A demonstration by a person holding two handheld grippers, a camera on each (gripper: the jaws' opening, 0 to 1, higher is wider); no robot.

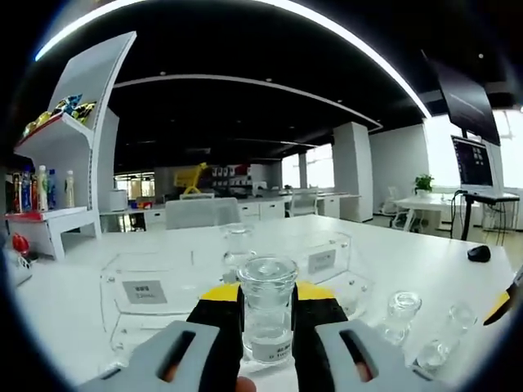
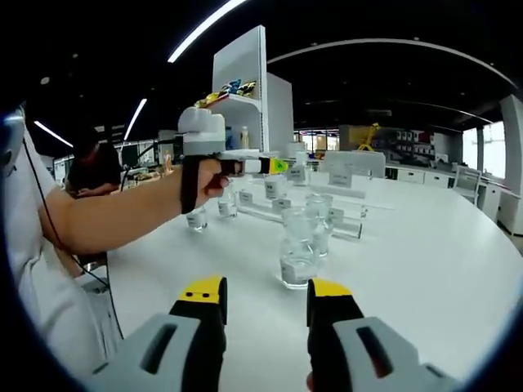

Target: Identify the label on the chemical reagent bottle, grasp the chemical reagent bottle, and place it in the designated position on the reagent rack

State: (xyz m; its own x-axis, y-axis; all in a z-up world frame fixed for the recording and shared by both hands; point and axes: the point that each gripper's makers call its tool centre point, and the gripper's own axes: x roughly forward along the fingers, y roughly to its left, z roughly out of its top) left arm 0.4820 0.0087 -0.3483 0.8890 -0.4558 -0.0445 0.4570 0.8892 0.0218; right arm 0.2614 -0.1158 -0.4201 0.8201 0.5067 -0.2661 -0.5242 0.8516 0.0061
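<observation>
- Standing upright between the left gripper (image 1: 267, 343) jaws, the clear glass stoppered reagent bottle (image 1: 266, 306) is clamped, label facing the camera.
- Ahead lies the transparent acrylic reagent rack (image 1: 163, 286) on the white tabletop (image 1: 409, 261).
- Right gripper (image 2: 265, 314) jaws stand apart, empty, short of another clear labelled bottle (image 2: 297, 249).

Left gripper clamped, right gripper apart and free.
The left gripper (image 1: 267, 327) presses its fingers (image 1: 216, 335) against both sides of a bottle (image 1: 267, 314); in the right gripper view a bare forearm (image 2: 122, 216) holds it out level. The right gripper (image 2: 267, 314) has its fingers (image 2: 204, 314) spread, holding nothing.
</observation>
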